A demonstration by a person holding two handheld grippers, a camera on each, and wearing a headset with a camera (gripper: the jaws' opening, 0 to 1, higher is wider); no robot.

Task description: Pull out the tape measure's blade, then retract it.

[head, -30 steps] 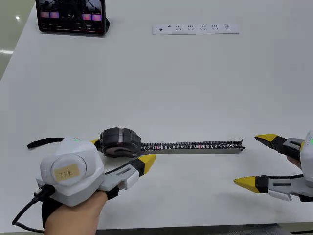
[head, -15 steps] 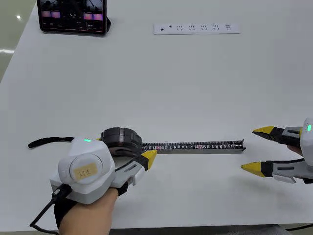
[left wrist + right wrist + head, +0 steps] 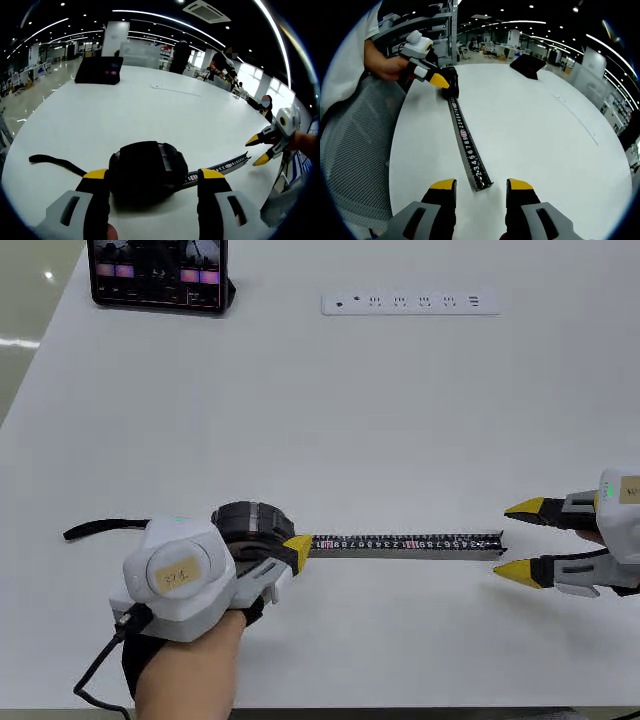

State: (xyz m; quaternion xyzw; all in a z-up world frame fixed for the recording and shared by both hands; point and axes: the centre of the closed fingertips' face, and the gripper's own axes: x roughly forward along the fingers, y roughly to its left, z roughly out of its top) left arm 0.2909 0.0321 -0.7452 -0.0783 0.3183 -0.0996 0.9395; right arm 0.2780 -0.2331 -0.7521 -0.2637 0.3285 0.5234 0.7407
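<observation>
Tabletop scene in the head view, read left to right. At 9 o'clock a thin black wrist strap [image 3: 100, 529] trails on the white workbench [image 3: 400, 420]. Beside it sits the round black tape measure case [image 3: 250, 525]. The left gripper [image 3: 154, 176] reaches in from 7 o'clock. Its yellow-tipped jaws stand close on either side of the case, but whether they press on it cannot be told. The black numbered steel blade [image 3: 400, 541] runs flat from the case toward 3 o'clock. Its hooked end lies just short of the right gripper [image 3: 517, 540], whose jaws stand narrowly apart and hold nothing.

The pull-out looks done, so the retract step appears to be in hand. The next move likely calls for a firm hold on the case while the right gripper takes the hook and guides the blade straight back toward 9 o'clock.

The bench's near edge runs close at 6 o'clock. Bare surface lies open toward 12 o'clock, up to a black tablet [image 3: 160, 270] at 11 o'clock and a white power strip [image 3: 410, 303] at 1 o'clock.
</observation>
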